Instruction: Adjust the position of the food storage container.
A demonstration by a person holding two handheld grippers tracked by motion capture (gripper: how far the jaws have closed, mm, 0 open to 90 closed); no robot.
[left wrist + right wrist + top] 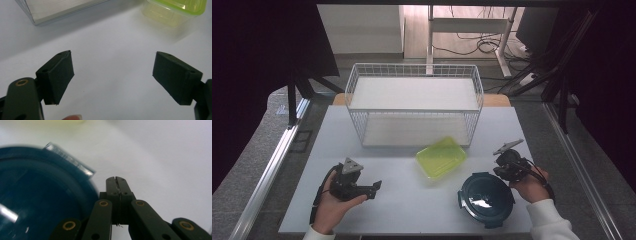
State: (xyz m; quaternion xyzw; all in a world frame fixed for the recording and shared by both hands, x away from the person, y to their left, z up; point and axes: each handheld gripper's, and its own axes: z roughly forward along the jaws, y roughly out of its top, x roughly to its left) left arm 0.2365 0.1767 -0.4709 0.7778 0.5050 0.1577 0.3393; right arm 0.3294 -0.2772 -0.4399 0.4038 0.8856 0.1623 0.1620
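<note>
Dark teal and round, the lidded container (486, 200) sits on the white surface (412, 200) near its front edge, toward the person's right. Clip tabs stick out from its rim, and light glints off the lid. The right hand-held gripper (501, 172) rests just beside the container's far right rim, held by the person's right hand (532, 186) in a white sleeve. In the right gripper view its two black jaws are pressed flat together with nothing between them, their tip (116, 180) hanging over bare surface just next to the container's dark rim (50, 202) and one clear clip tab (68, 158); whether they touch the rim cannot be told.

A yellow-green rectangular box (441, 157) lies behind and to the left of the round container, near it but apart, just in front of a white wire basket (414, 102) that stands at the back of the surface.

The left hand-held gripper (374, 189) is held low over the front left part of the surface, its jaws pointing toward the middle, well apart from both containers. In the left gripper view (113, 75) its jaws stand wide apart with only bare surface between them, and the yellow-green box (172, 11) shows farther off at the top right.
</note>
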